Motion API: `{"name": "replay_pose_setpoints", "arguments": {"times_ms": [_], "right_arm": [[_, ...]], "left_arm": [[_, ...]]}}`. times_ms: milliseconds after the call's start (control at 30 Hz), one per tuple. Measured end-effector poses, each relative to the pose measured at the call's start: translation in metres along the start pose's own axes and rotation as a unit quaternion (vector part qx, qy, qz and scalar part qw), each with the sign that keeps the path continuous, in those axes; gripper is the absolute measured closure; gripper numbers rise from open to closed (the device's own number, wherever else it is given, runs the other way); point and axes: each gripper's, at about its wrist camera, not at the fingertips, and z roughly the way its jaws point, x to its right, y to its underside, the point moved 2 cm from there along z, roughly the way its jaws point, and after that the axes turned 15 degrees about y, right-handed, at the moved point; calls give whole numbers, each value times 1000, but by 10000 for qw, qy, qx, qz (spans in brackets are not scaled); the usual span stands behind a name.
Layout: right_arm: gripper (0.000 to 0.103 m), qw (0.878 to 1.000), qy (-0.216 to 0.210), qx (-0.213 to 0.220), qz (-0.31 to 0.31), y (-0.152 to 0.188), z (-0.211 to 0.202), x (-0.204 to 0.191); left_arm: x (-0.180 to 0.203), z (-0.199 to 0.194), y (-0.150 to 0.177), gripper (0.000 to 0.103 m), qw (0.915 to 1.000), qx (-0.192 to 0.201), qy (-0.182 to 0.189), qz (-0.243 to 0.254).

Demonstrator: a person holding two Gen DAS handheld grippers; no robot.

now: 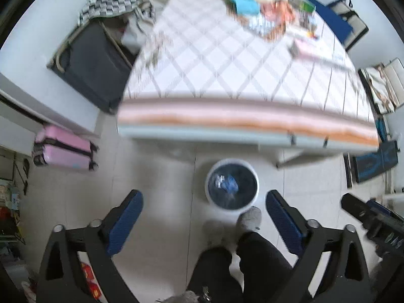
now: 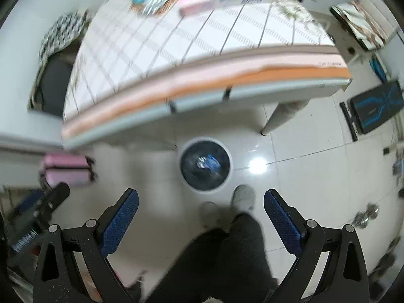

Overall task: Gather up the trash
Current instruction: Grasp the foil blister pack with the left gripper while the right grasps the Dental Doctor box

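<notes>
Ahead of both fingers, beyond desk (image 1: 247, 123) near edge: trash pile (image 1: 265, 17), well apart, on desk far side. Left gripper (image 1: 204, 223), right gripper (image 2: 201, 221) fingers spread, empty. Bin (image 1: 232, 185) on floor just beyond fingertips. Neither arm clearly nearer.

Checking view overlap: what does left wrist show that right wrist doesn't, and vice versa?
Left wrist only: the right tongs at the right edge and a red packet on the floor, lower left. Right wrist only: the left tongs at the left edge and a table leg. Both: the trash bin already holding wrappers, the table, pink suitcase, and each camera's own tongs open and empty.
</notes>
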Motion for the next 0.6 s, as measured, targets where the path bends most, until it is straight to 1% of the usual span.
{"name": "replay_pose_setpoints", "arguments": {"times_ms": [33, 100, 167, 200, 267, 300, 367, 400, 467, 533, 600], "right_arm": [[3, 9999, -62, 3, 120, -14, -5, 3], [2, 9995, -44, 63, 319, -46, -12, 10], [2, 9978, -32, 96, 650, -89, -15, 27], [2, 9970, -39, 85, 769, -101, -12, 31], [2, 9930, -82, -23, 1178, -144, -1, 44], [2, 9909, -121, -92, 1337, -160, 7, 50], [2, 9838, -227, -317, 1751, -206, 29, 60], [2, 9812, -229, -400, 1877, -221, 45, 59], [2, 9728, -205, -603, 2226, -267, 75, 65], [3, 9676, -174, -725, 2414, -299, 98, 68], [3, 9638, -145, -860, 2520, -331, 122, 66]], "left_arm": [[1, 0, -16, 0, 9999, 123, -72, 5], [5, 2, -35, 0, 9996, 209, -201, -69], [7, 13, -60, 0, 9990, 251, -315, -213], [8, 16, -69, 0, 9986, 249, -391, -252], [12, 31, -93, 0, 9977, 215, -553, -340], [13, 40, -107, 0, 9968, 206, -666, -386], [17, 52, -129, 0, 9950, 161, -873, -454], [19, 56, -138, 0, 9941, 118, -959, -502], [23, 74, -160, 0, 9922, -20, -1081, -628], [27, 92, -180, 0, 9900, -147, -1232, -672], [30, 104, -194, 0, 9881, -255, -1347, -699]]}}
